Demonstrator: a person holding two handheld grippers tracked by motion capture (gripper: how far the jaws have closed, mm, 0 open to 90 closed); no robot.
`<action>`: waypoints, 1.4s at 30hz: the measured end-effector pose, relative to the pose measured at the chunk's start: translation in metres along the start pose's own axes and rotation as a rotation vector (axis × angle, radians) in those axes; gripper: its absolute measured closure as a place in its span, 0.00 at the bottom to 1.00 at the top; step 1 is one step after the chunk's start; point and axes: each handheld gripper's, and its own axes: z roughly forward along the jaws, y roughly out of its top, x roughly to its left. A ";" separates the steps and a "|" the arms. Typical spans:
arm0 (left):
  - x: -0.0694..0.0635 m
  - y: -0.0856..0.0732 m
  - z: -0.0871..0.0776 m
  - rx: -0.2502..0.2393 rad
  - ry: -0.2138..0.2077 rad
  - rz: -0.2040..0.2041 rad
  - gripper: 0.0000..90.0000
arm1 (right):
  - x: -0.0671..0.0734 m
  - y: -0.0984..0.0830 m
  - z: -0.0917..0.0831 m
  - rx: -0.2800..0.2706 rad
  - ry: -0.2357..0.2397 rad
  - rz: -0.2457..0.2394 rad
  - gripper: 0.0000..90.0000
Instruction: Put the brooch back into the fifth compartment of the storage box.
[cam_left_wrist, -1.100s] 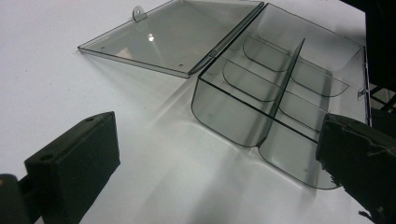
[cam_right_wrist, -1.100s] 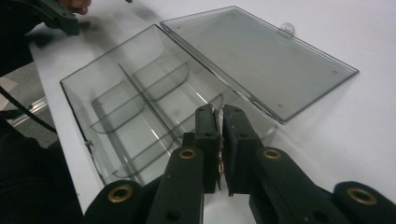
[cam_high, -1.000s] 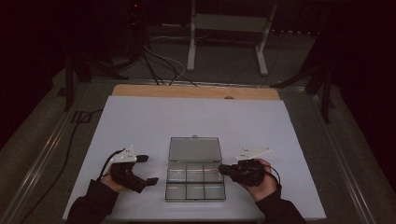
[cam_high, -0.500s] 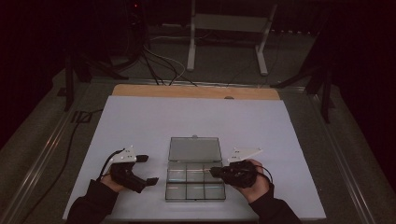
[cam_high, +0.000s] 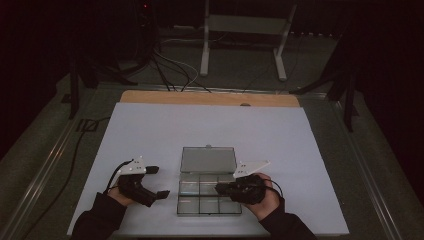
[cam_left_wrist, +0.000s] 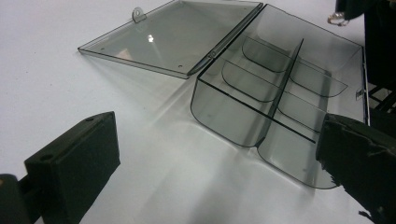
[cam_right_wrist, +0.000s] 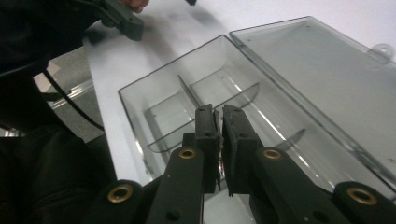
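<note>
Hovering over the clear compartment box (cam_high: 209, 195) lying lid-open mid-tabletop (cam_high: 150, 130), the right hand-held gripper (cam_right_wrist: 222, 116) has jaws nearly closed on something small (unidentifiable), seemingly to drop it in, while the left hand-held gripper (cam_high: 160, 182) waits open beside it.

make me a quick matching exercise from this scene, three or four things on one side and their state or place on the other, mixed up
Things:
1. left tongs
2. right tongs
3. box lid
4. clear box

States or places:
a. swung open, lying flat on the white table
b. jaws wide apart, beside the box on the table
c. jaws nearly together, over the compartments
d. six compartments, with dividers and nothing visible in them

Pairs: 1-b, 2-c, 3-a, 4-d
</note>
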 end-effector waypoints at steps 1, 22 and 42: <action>0.000 0.000 0.000 0.002 0.001 0.001 0.02 | 0.001 0.000 0.001 0.000 0.004 -0.003 0.94; 0.000 0.000 0.000 -0.001 0.000 0.000 0.02 | 0.012 -0.001 0.021 0.054 0.064 -0.021 0.94; 0.000 0.000 0.000 0.002 -0.003 0.002 0.02 | 0.012 -0.007 0.035 0.114 0.098 -0.015 0.93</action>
